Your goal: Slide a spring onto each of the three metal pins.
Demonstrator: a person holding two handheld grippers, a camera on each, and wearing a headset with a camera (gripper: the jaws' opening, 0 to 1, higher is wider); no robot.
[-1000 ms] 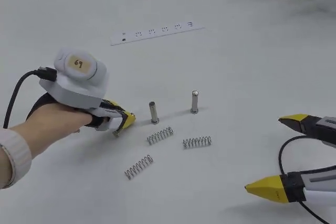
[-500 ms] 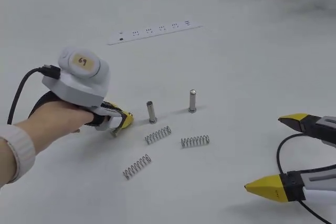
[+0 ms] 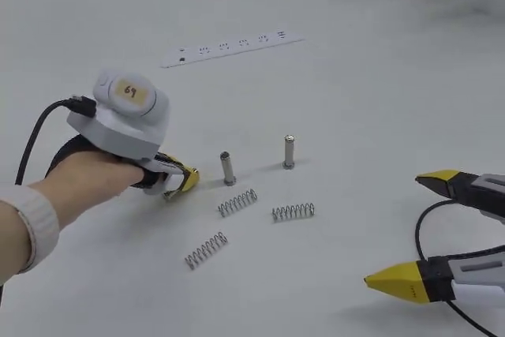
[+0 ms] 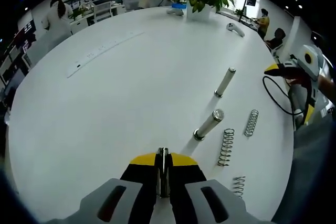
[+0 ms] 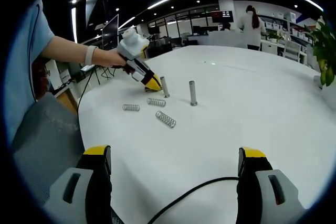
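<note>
Left gripper clamps a metal pin; planted crooked, it could topple against the nearest standing pin; right gripper gapes, empty.

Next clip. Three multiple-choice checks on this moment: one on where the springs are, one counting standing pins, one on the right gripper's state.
1. Where are the three springs? A. on the pins. B. lying on the table. C. in a gripper.
2. How many metal pins stand upright on the table? A. two. B. three. C. none.
3. How do the right gripper's jaws stand? A. shut on a spring. B. shut, empty. C. open, empty.
Key: 1 B, all lie flat near the pins; 2 A, the left gripper holds the third pin; 3 C, its yellow tips stand wide apart.
</note>
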